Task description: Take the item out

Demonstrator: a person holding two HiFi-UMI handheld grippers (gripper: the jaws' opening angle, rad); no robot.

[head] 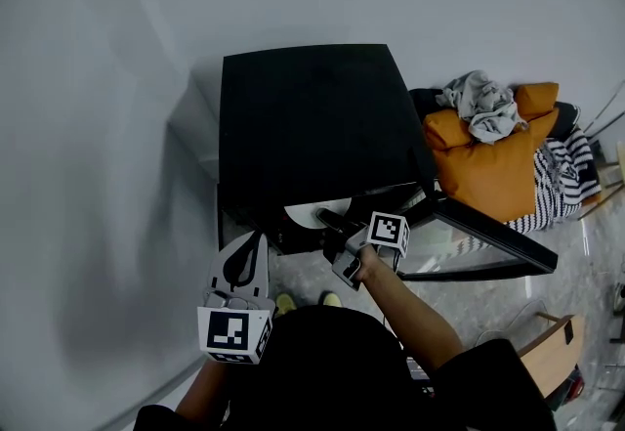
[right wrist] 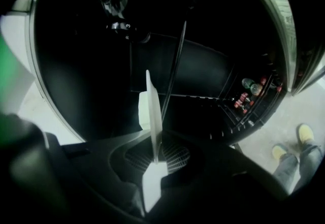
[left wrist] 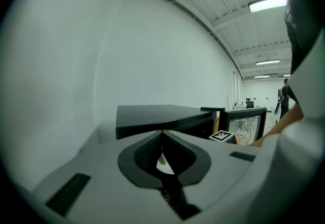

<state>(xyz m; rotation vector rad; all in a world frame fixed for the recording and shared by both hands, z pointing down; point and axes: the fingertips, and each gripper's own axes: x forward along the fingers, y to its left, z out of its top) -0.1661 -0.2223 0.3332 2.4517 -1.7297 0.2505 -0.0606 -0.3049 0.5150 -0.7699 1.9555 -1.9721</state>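
Note:
A black cabinet (head: 312,121) stands by the wall with its door (head: 488,236) swung open to the right. A white plate (head: 314,214) shows at its opening. My right gripper (head: 332,222) reaches into the opening. In the right gripper view the plate (right wrist: 151,106) is seen edge-on, and the right gripper (right wrist: 155,153) is shut on its rim. The dark interior hides the rest of the plate. My left gripper (head: 244,258) hangs outside, left of the opening. Its tips (left wrist: 162,132) meet with nothing between them.
Inside the cabinet are a thin wire shelf (right wrist: 175,65) and a dial (right wrist: 121,26); door racks hold small bottles (right wrist: 251,88). An orange cushion (head: 493,165) with a grey cloth (head: 480,105) lies to the right. The person's shoes (head: 285,302) stand on the floor below.

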